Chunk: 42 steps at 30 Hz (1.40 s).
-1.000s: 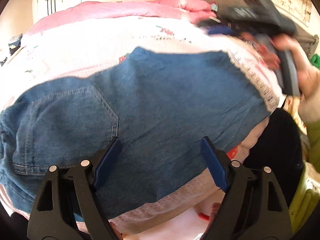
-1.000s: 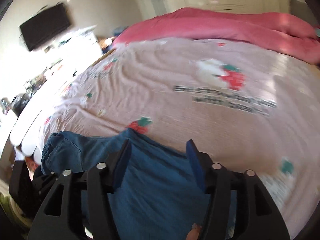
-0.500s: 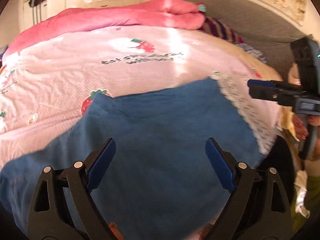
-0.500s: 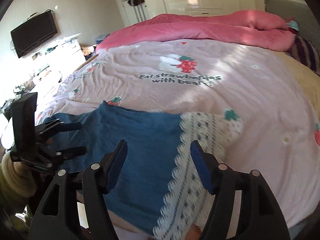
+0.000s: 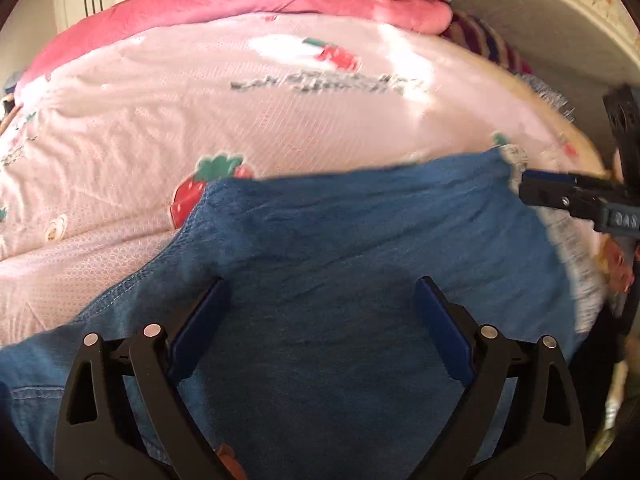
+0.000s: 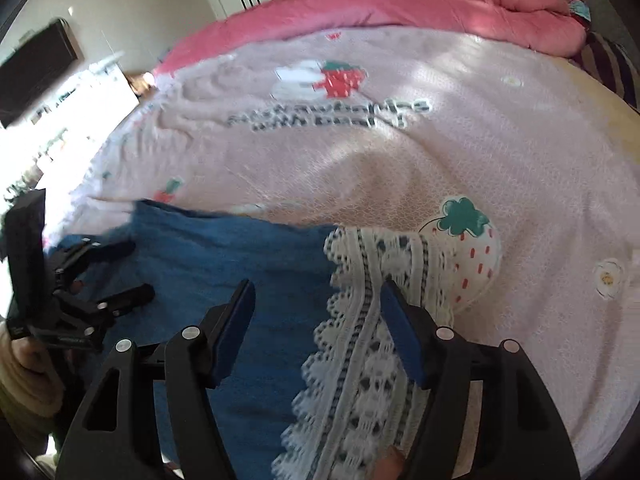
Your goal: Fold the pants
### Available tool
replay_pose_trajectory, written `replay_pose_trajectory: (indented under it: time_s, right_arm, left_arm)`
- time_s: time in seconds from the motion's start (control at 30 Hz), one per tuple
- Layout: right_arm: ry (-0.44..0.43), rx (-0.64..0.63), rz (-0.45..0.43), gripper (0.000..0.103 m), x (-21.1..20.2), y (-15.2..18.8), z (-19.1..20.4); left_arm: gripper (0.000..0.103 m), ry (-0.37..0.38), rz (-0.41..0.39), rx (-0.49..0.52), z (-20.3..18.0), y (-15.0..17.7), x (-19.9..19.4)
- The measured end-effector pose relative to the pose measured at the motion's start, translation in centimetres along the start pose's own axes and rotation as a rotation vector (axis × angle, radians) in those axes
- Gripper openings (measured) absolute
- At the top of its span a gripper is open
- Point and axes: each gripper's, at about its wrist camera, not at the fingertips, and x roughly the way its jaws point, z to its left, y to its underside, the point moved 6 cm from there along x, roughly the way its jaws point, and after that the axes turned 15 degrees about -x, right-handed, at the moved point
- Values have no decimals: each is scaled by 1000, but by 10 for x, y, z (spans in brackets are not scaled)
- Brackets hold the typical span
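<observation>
Blue denim pants (image 5: 360, 264) lie flat along the near edge of a pink strawberry-print bedspread (image 5: 280, 120). Their leg ends carry a white lace hem (image 6: 360, 320). My left gripper (image 5: 320, 312) hovers over the middle of the legs, its jaws wide and still opening, pressing on no cloth. My right gripper (image 6: 318, 320) hangs over the seam between denim and lace, jaws opening, the cloth lying loose below them. In the right wrist view the left gripper (image 6: 128, 272) shows at the left over the denim. In the left wrist view the right gripper (image 5: 576, 200) pokes in from the right at the hem.
A rolled pink duvet (image 6: 400, 4) lies across the far side of the bed, with a striped pillow (image 6: 612, 64) at its right end. A dark TV (image 6: 32, 72) hangs on the left wall above a cluttered white cabinet (image 6: 80, 104). White wardrobes stand behind.
The left gripper slid from the waist and back pocket along the legs toward the hem, its jaws spreading. The right gripper sank toward the lace hem and its jaws widened too.
</observation>
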Motion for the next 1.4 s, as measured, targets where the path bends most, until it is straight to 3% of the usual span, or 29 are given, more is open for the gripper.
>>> replay_pose_trajectory:
  time_s: [0.03,0.13,0.3,0.43,0.53,0.63,0.8,0.87,0.93,1.03,1.17,1.3,1.4]
  right_arm:
    - [1,13,-32,76,-15,2,0]
    - [32,47,-100,83,-61,23,1]
    - [86,129,-83,86,-97,72,2]
    - [84,165,-43,86,-93,97,11]
    - [58,180,-37,86,-86,104,19]
    - [25,218,-27,86,-77,106,20]
    - [-30,324,19,86,-60,117,15]
    - [-37,349,27,81,-55,120,12]
    - [-43,350,18,66,-53,120,14]
    - [-43,353,33,57,-47,119,13]
    - [-41,393,26,36,-43,123,5]
    - [-40,395,1,25,-48,123,5]
    - [-22,365,-37,22,-55,115,10]
  left_arm:
    - [88,31,-20,5,-6,-4,-9]
    - [93,85,-79,77,-33,-20,-34]
    - [93,189,-98,207,-92,-45,-33]
    - [93,239,-13,284,-135,-56,1]
    - [93,231,47,319,-152,-55,26]
    - [93,203,65,354,-162,-52,46]
    - [93,247,130,382,-171,-49,66]
    - [93,274,178,371,-170,-50,76]
    - [93,299,205,357,-169,-52,84]
    - [82,343,266,335,-168,-51,96]
    - [54,374,331,336,-173,-43,107]
    - [26,391,330,367,-184,-37,104]
    - [14,422,310,355,-184,-40,95]
